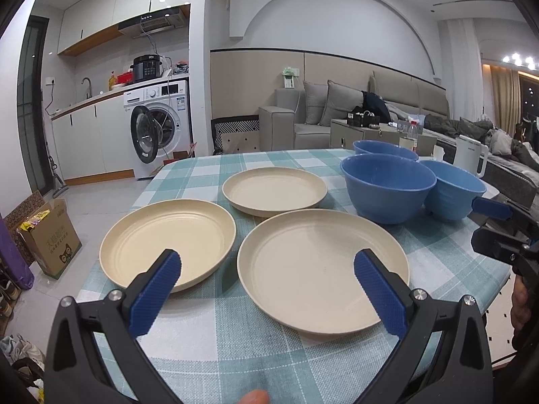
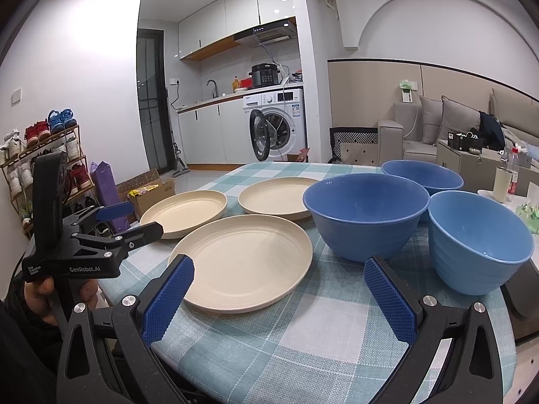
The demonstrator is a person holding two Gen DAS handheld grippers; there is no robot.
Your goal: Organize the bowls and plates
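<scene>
Three cream plates and three blue bowls are sitting on a worktop (image 1: 235, 353) covered in a teal checked cloth. In the left wrist view, the nearest plate (image 1: 320, 269) is lying at lower centre, a second plate (image 1: 168, 239) is resting to its left, just apart from it, and the far plate (image 1: 274, 190) is sitting above both. The big bowl (image 1: 387, 188) is standing in the right half of the frame, with a smaller bowl (image 1: 454, 192) touching its right side and a third bowl (image 1: 384, 149) partly hidden behind them.

The left gripper (image 1: 266, 276) is hovering above the near edge of the worktop with its jaws spread wide and nothing between them, its blue pads framing the two nearest plates. The right gripper (image 2: 278, 284) is likewise gaping wide and empty, pointing between the nearest plate (image 2: 242, 262) and the big bowl (image 2: 365, 213). In the right wrist view a hand (image 2: 43, 296) is gripping the left tool's handle at the lower left of the frame.
</scene>
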